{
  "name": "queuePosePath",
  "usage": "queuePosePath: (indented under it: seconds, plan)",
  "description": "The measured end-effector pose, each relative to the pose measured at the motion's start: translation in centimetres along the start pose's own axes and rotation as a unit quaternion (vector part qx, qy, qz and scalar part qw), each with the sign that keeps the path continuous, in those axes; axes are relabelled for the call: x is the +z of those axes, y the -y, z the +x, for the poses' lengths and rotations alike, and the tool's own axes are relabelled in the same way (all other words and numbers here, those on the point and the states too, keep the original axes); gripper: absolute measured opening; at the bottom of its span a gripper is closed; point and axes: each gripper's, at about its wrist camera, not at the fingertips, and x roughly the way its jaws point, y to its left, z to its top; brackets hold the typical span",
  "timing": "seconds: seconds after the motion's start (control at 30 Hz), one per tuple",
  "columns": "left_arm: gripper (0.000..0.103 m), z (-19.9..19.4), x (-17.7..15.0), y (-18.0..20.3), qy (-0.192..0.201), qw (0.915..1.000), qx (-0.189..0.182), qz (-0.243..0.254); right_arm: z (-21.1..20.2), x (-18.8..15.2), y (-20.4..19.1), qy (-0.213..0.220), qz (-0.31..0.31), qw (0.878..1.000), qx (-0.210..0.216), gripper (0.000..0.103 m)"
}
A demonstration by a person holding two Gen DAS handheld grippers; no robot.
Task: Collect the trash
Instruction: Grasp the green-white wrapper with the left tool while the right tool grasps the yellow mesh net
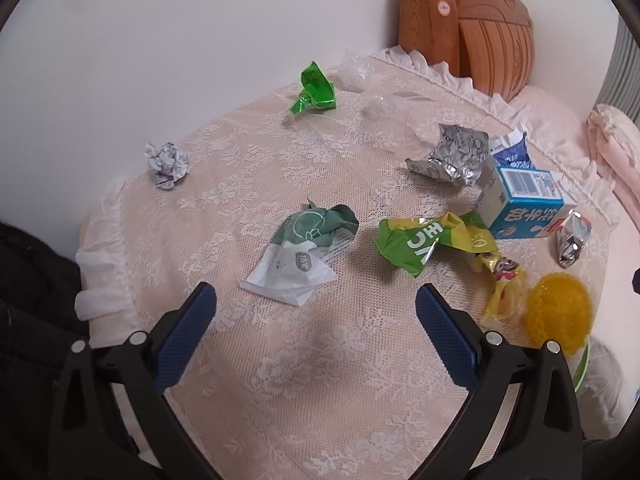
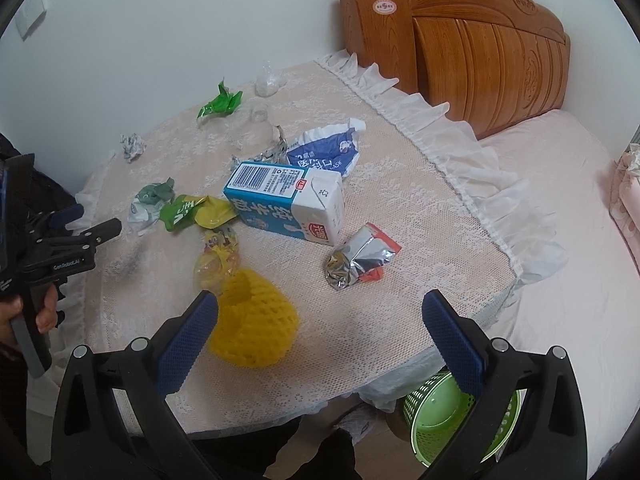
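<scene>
Several trash pieces lie on lace tablecloth (image 1: 304, 380): green-white wrapper (image 1: 304, 248) just beyond my left gripper (image 1: 316, 300), jaws apart, empty | yellow foam net (image 2: 254, 320) touching my right gripper (image 2: 320, 308), jaws apart | milk carton (image 2: 286, 200) mid-table | green basket (image 2: 448, 420) below near-right edge

"genrobot.ai" on left gripper (image 2: 106, 232); barcode on milk carton (image 2: 288, 204); "sk" on blue packet (image 2: 326, 152)

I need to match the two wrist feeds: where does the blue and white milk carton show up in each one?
Left wrist view: the milk carton lies at the right, past the silver foil wrapper.
Right wrist view: the milk carton lies near the centre, on its side.
Shared landmark: the yellow foam net, nearer the camera than the carton in both.
</scene>
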Motion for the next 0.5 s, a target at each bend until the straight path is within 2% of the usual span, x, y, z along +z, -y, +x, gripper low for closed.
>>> queuePosePath:
  seconds: [0.17, 0.3, 0.33, 0.5]
  plan:
    - [0.095, 4.4, 1.3, 0.1, -0.016, 0.9980, -0.006, 0.061, 1.2, -0.3, -1.0, -0.019, 0.002, 1.000, -0.004, 0.101]
    - [0.090, 6.5, 2.2, -0.6, -0.030, 0.9968, -0.023, 0.071, 1.7, -0.8, -1.8, -0.028, -0.003, 1.000, -0.007, 0.101]
    - [0.087, 6.7, 2.3, -0.8, -0.030, 0.9967, -0.030, 0.069, 1.9, -0.9, -1.9, -0.029, -0.002, 1.000, -0.008, 0.101]
    - [0.051, 8.4, 1.9, -1.5, -0.055, 0.9964, -0.036, 0.054, 3.1, -1.6, -1.9, -0.049, 0.016, 0.999, -0.001, 0.101]
